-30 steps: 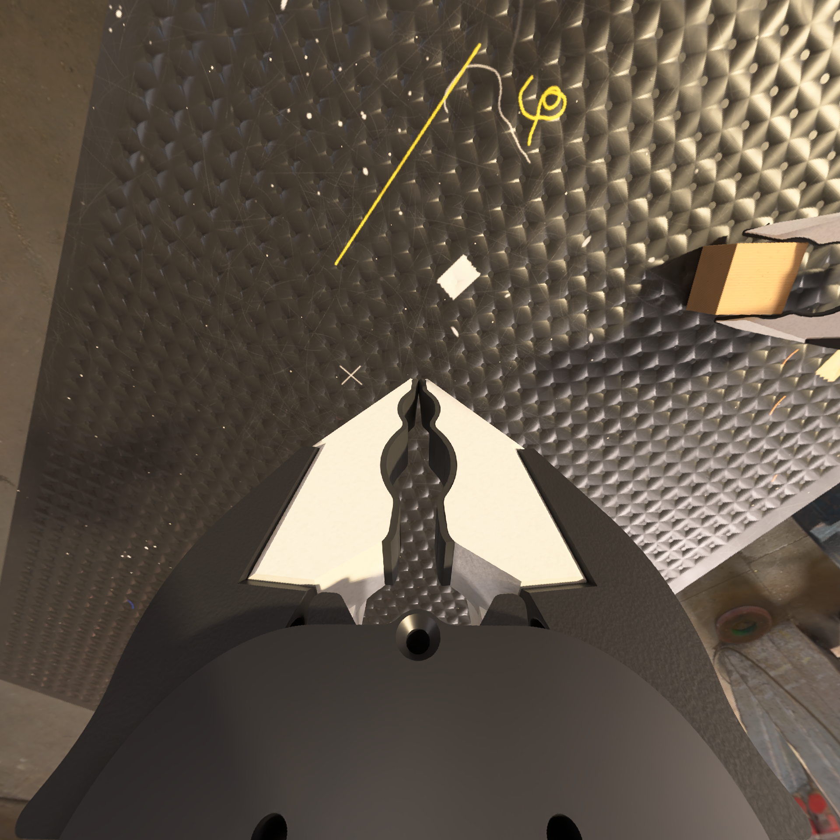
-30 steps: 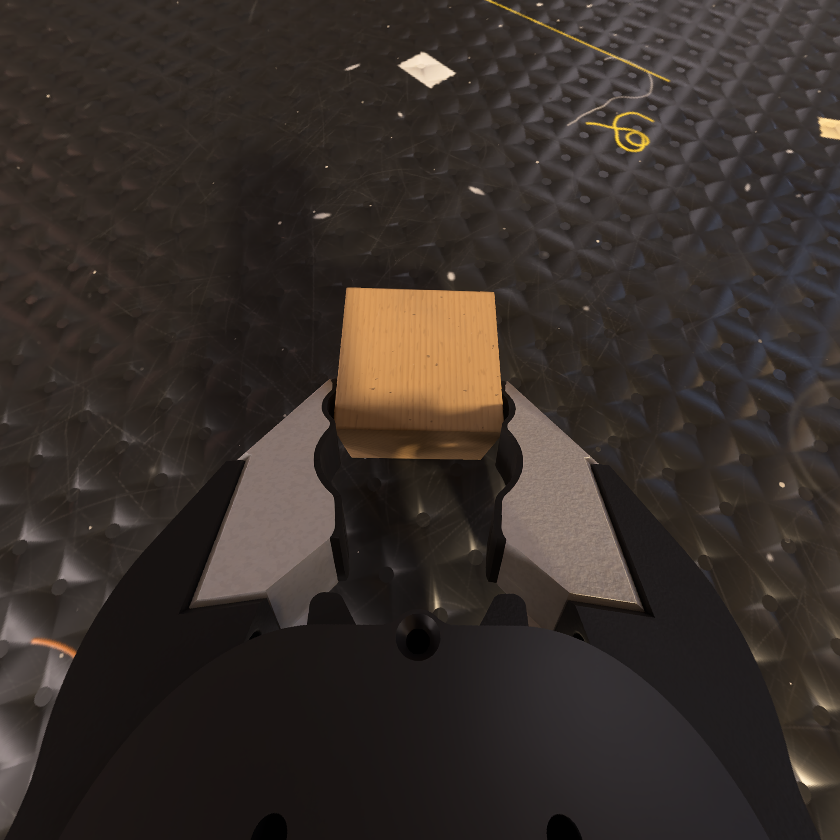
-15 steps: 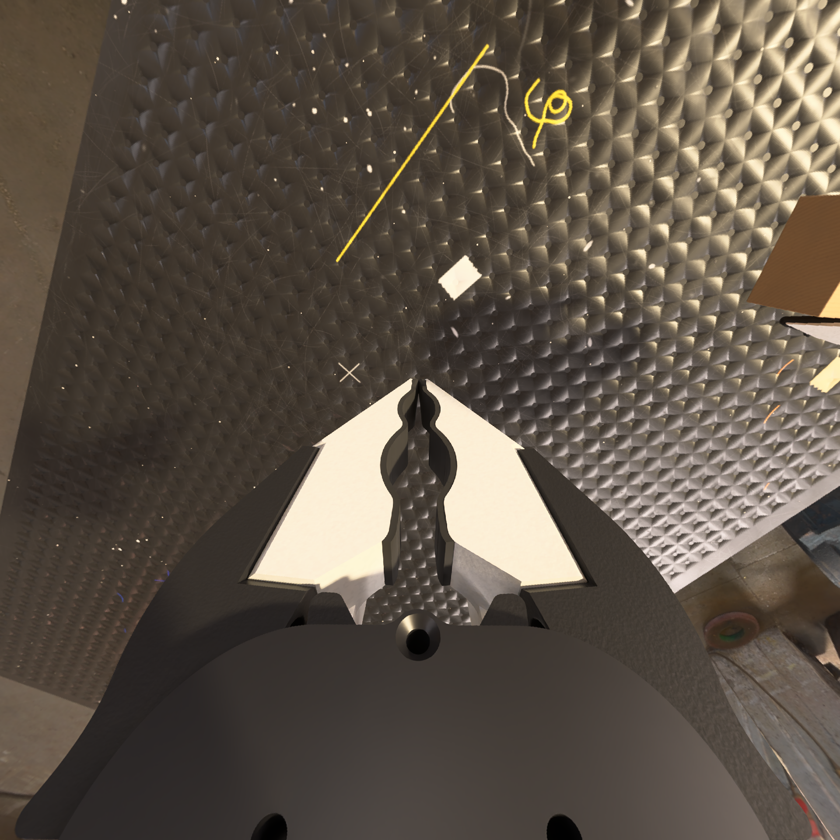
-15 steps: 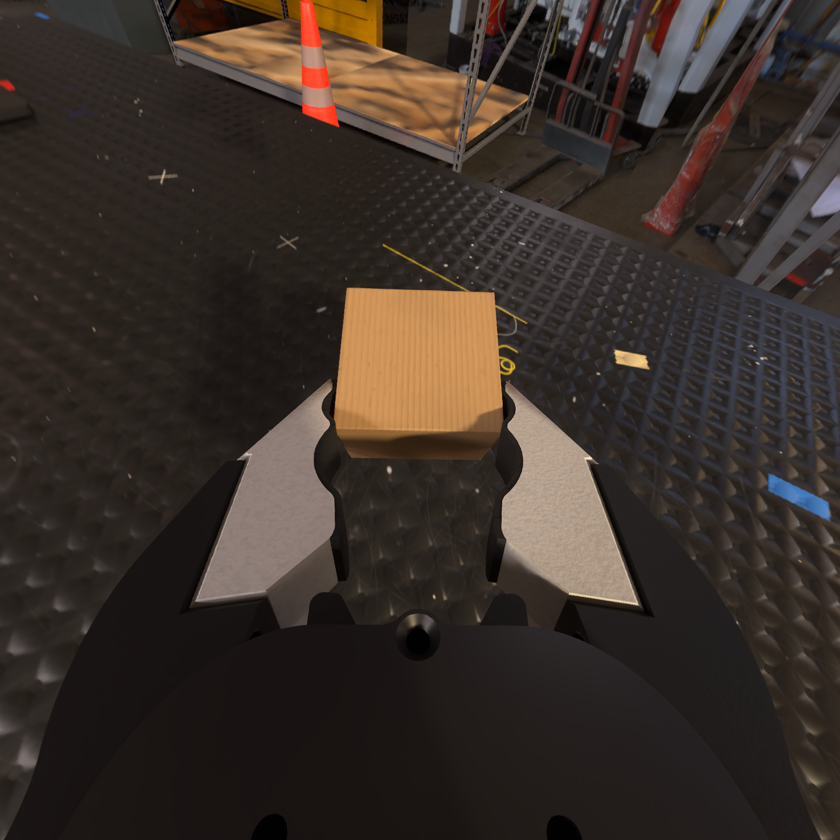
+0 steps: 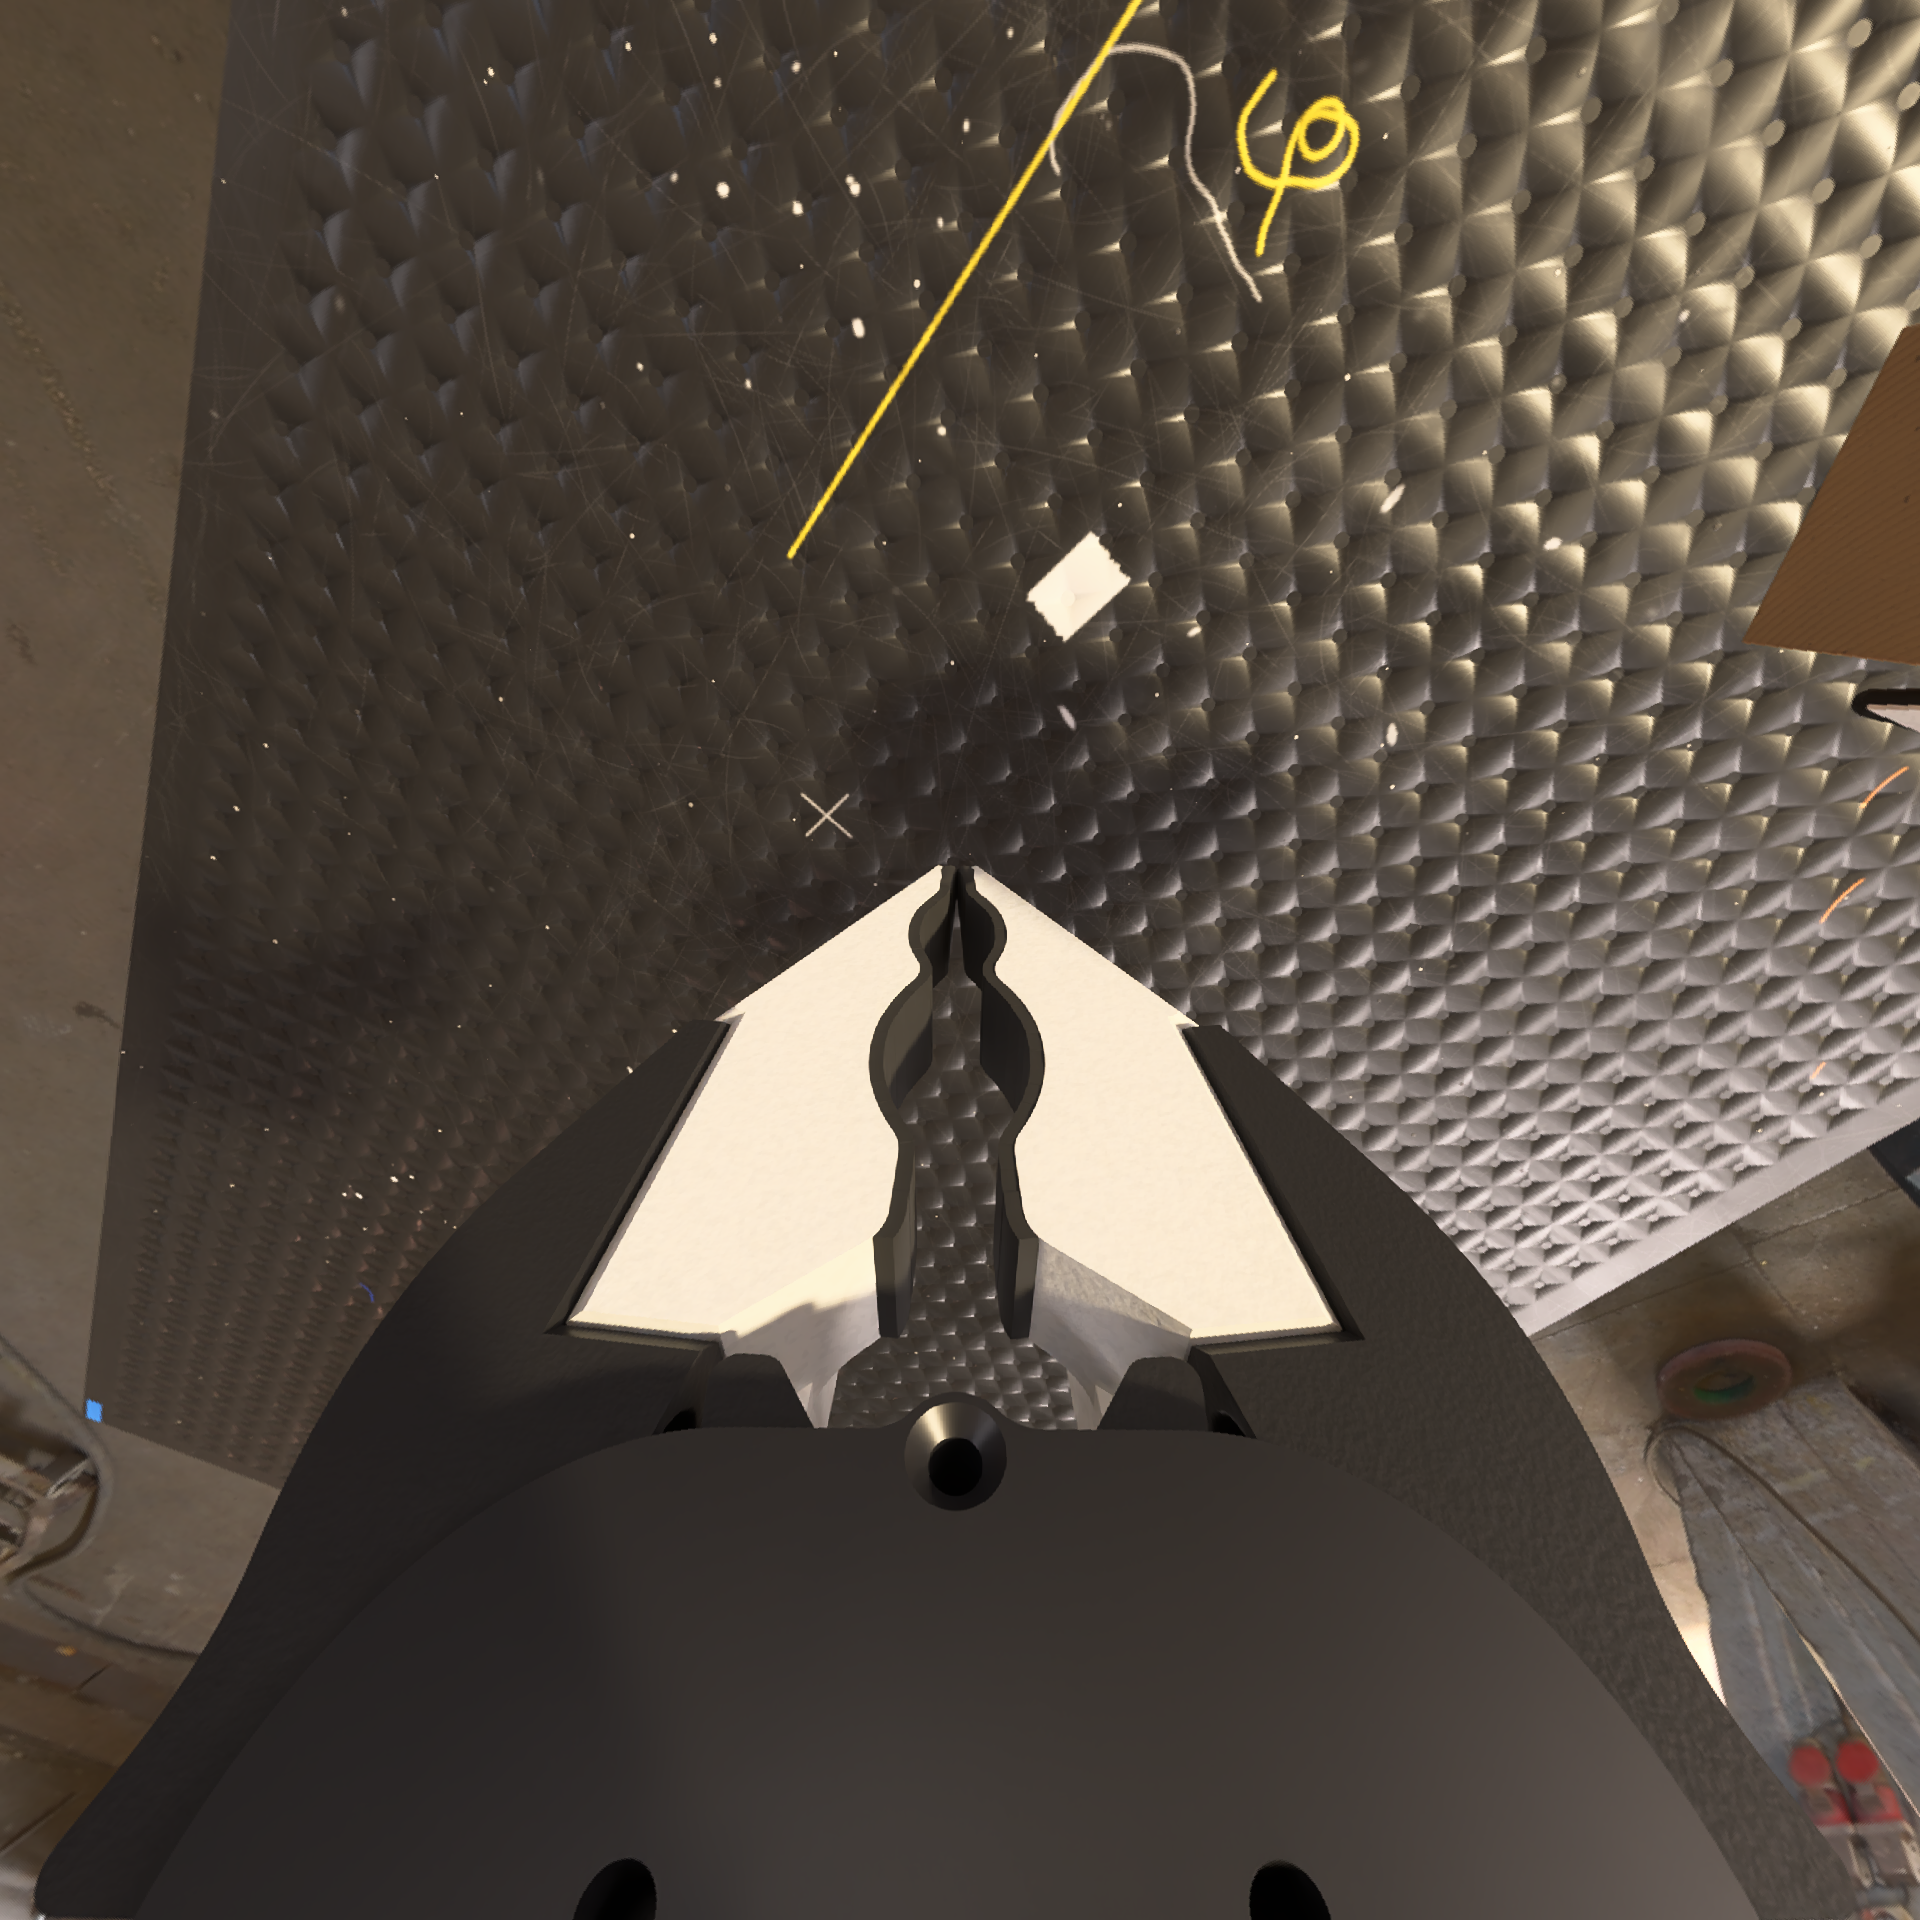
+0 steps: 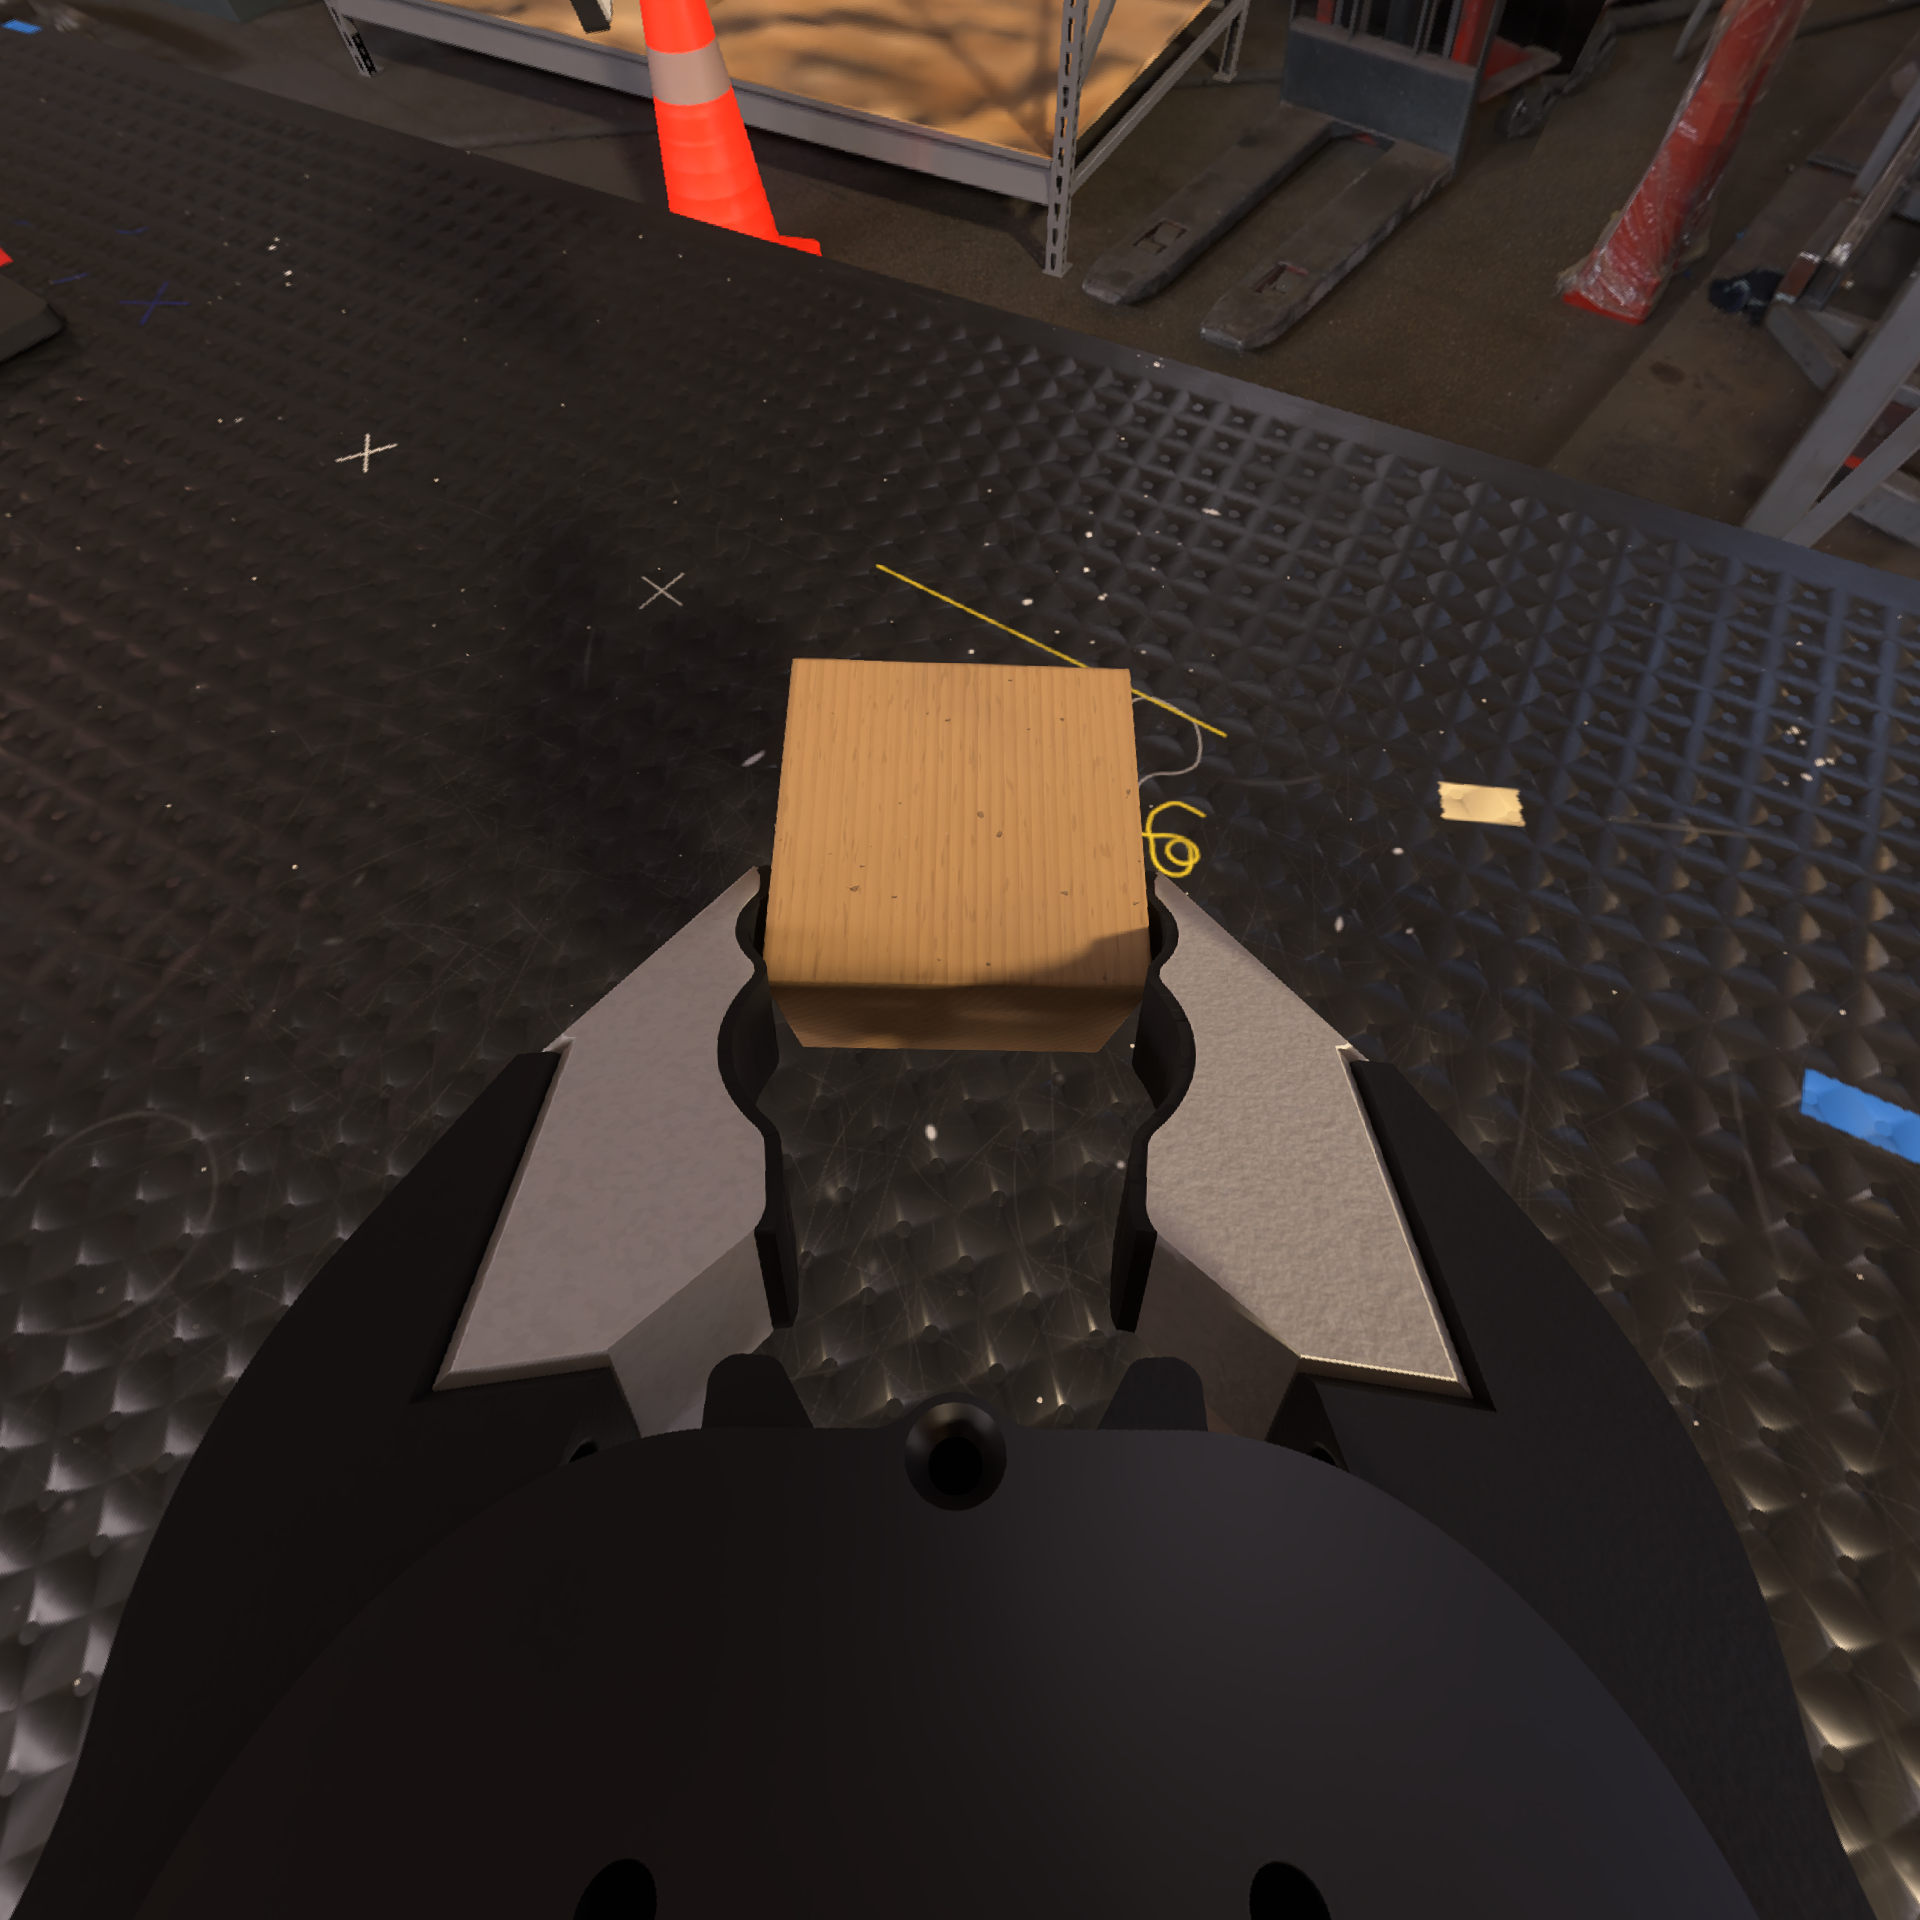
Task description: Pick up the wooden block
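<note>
The wooden block (image 6: pixel 956 831) is a light brown cube held between the fingers of my right gripper (image 6: pixel 956 894), which is shut on it and holds it well above the dark studded metal table (image 6: pixel 416 831). In the left wrist view the block (image 5: pixel 1860 540) shows at the right edge, raised off the table, with a bit of the right gripper under it. My left gripper (image 5: pixel 954 873) is shut and empty, its tips close over the table (image 5: pixel 520 520) near a small white cross mark (image 5: pixel 827 817).
On the table lie a yellow line (image 5: pixel 956 291), a yellow scribble (image 5: pixel 1299 156), a white patch (image 5: pixel 1078 588), a tan tape piece (image 6: pixel 1481 805) and a blue tape piece (image 6: pixel 1860 1112). Beyond the far edge stand an orange cone (image 6: pixel 707 125), a metal rack (image 6: pixel 935 114) and pallet forks (image 6: pixel 1247 239).
My right gripper has lifted the block off the table and tilted up, so the workshop beyond shows. In the left wrist view the block has moved up and right. The left gripper has barely moved.
</note>
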### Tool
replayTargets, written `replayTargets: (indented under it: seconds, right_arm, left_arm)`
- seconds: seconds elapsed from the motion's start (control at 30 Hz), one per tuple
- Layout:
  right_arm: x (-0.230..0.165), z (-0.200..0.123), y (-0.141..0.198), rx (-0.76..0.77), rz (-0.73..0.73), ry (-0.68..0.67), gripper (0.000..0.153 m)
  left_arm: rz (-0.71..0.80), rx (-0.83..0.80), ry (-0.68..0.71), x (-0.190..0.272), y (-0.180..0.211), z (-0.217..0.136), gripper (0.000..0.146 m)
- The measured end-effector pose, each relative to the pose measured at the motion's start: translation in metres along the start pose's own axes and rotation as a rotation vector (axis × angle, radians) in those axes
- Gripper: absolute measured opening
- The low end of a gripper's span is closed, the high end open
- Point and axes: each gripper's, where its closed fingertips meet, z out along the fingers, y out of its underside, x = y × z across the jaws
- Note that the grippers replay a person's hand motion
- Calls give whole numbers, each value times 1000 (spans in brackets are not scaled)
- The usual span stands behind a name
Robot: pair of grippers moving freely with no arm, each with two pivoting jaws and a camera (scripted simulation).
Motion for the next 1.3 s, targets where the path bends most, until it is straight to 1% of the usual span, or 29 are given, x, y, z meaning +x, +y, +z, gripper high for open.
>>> replayTargets:
  seconds: [0.3,0.73,1.07,1.3]
  right_arm:
    - [1,0,-6,-26,-21,25,69]
    - [0,-3,-15,16,-20,32,69]
    - [-2,6,-20,-3,-21,33,69]
    - [-3,30,-28,41,-14,54,69]
  left_arm:
    - [-8,10,6,0,0,0,0]
    - [-2,0,-4,0,0,0,0]
    - [-7,12,9,0,0,0,0]
    - [-6,7,6,0,0,0,0]
